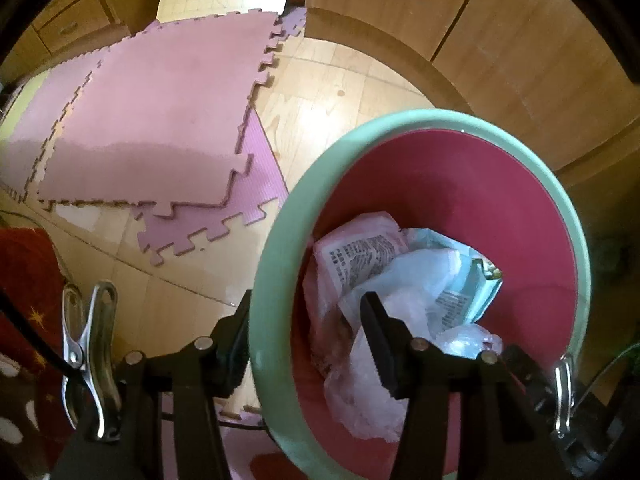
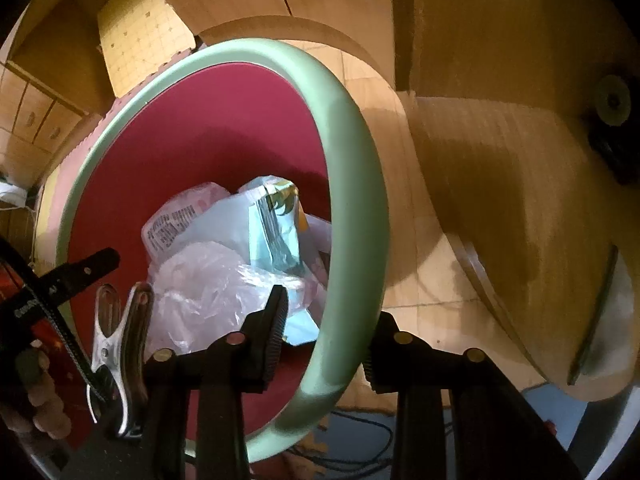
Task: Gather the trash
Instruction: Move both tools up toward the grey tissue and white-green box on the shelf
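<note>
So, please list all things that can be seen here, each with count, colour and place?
bin: one, green rim, red inside, on the floor, its rim between the fingers of both tools
wrappers: several, pink, pale blue, clear, inside the bin
foam mats: several, pink and purple, on the floor beside the bin
wooden furniture: light brown, around the bin
left tool: black, straddles the rim
right tool: black, straddles the opposite rim

Pale wooden floor (image 1: pixel 320 92) carries pink interlocking foam mats (image 1: pixel 160 120) beside the green-rimmed bin (image 1: pixel 280 280).
</note>
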### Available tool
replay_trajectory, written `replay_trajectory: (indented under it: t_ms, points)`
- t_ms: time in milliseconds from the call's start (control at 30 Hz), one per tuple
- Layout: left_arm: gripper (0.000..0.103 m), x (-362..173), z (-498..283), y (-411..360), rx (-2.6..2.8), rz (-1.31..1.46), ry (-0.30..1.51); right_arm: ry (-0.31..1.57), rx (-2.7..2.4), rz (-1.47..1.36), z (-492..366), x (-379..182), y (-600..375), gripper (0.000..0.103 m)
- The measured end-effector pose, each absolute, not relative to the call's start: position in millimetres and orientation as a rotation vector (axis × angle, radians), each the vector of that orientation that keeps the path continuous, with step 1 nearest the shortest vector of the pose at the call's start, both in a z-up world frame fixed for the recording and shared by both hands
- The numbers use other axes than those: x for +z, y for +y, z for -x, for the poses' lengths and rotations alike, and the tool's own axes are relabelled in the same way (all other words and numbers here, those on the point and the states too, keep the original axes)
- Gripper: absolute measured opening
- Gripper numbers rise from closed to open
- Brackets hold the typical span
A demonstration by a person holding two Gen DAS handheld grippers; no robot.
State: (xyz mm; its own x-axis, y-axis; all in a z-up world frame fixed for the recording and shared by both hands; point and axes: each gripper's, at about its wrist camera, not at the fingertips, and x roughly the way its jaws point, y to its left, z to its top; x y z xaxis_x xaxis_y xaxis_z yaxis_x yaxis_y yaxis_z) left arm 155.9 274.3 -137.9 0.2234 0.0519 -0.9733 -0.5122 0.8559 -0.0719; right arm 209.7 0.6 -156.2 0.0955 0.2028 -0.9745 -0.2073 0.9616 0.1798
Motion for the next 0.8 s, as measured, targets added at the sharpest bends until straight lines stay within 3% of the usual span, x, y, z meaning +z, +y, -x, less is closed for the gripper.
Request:
replay_trajectory:
  t_ms: [100,167,800]
  points:
    - [0.053,-130,-151,273,0.409,0.43,1.279,1.432,0.293,-0.01,-205,-150,-13,0.04]
    - [0.053,-121,-146,270,0.407,0.431,1.261,1.406,0.298,-0.028,-204,-141,-17,0.049]
    - [0.054,-25,-97,199,0.268,0.373,1.091,1.191,0.321,0.037,-121,-56,-71,0.049]
